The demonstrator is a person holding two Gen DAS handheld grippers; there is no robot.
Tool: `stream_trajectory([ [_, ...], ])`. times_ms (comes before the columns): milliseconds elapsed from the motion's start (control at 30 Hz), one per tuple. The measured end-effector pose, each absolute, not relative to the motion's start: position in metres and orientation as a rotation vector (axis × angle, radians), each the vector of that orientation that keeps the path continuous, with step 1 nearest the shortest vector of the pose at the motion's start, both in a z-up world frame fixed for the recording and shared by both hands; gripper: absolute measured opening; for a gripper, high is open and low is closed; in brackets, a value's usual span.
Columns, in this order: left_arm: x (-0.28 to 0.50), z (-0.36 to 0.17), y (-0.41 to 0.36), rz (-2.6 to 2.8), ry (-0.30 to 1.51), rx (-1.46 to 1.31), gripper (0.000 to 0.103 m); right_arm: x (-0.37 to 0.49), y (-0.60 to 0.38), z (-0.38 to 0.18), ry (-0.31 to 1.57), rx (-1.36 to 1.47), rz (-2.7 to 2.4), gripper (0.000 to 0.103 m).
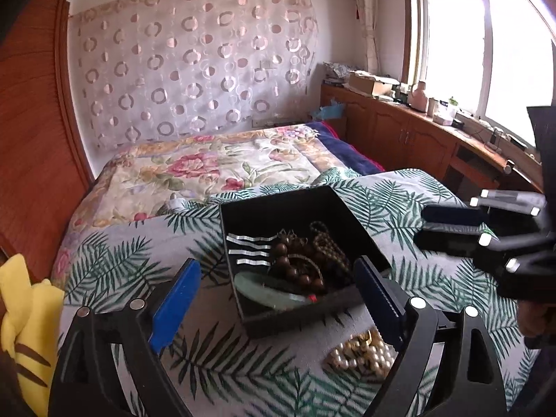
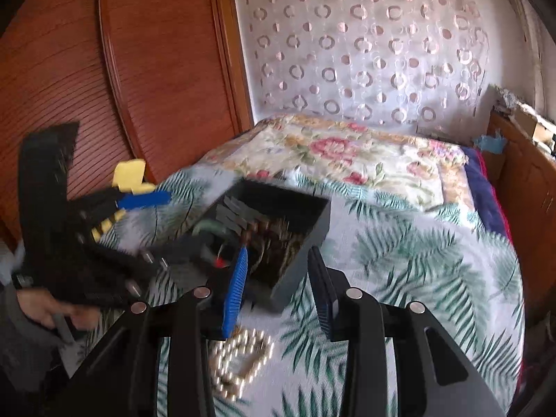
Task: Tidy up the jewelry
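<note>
A black open box (image 1: 243, 215) sits on the leaf-print bedspread. It holds brown wooden beads (image 1: 295, 271), a dark bead chain (image 1: 326, 243), a green jade piece (image 1: 267, 292) and silver hair clips (image 1: 248, 250). A pearl necklace (image 1: 365, 354) lies on the cover just in front of the box. My left gripper (image 1: 278, 292) is open and empty, its jaws astride the box's near end. My right gripper (image 2: 278, 278) is open and empty near the box's (image 2: 312, 222) corner, with the pearl necklace (image 2: 239, 365) below it. The right gripper also shows in the left wrist view (image 1: 448, 227).
The leaf-print cover (image 1: 243, 365) lies over a floral quilt (image 1: 215, 163) on a bed. A yellow plush toy (image 1: 24, 312) lies at the left edge. A wooden wardrobe (image 2: 104, 69) stands to the left. A cluttered wooden cabinet (image 1: 417, 121) runs under the window on the right.
</note>
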State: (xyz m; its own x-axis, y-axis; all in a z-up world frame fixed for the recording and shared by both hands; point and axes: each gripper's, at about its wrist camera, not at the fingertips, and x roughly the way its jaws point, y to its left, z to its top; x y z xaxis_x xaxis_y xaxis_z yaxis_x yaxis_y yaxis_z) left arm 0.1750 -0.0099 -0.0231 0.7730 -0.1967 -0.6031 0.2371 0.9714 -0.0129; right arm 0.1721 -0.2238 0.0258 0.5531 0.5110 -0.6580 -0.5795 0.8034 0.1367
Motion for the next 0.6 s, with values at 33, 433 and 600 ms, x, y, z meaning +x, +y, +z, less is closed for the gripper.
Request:
stream_trajectory([
  [33, 0.170, -0.024, -0.008, -0.237, 0.647, 0.059, 0.087, 0.167, -0.224, 0.018, 0.760, -0.111, 0.649, 0.038],
  [433, 0.117, -0.039, 0.011, -0.233, 0.659, 0.041, 0.087, 0.146, -0.215, -0.038, 0.900, -0.183, 0.650, 0.024],
  [600, 0.100, -0.042, 0.021, -0.230, 0.663, 0.021, 0.087, 0.125, -0.211, -0.033, 0.882, -0.179, 0.701, 0.024],
])
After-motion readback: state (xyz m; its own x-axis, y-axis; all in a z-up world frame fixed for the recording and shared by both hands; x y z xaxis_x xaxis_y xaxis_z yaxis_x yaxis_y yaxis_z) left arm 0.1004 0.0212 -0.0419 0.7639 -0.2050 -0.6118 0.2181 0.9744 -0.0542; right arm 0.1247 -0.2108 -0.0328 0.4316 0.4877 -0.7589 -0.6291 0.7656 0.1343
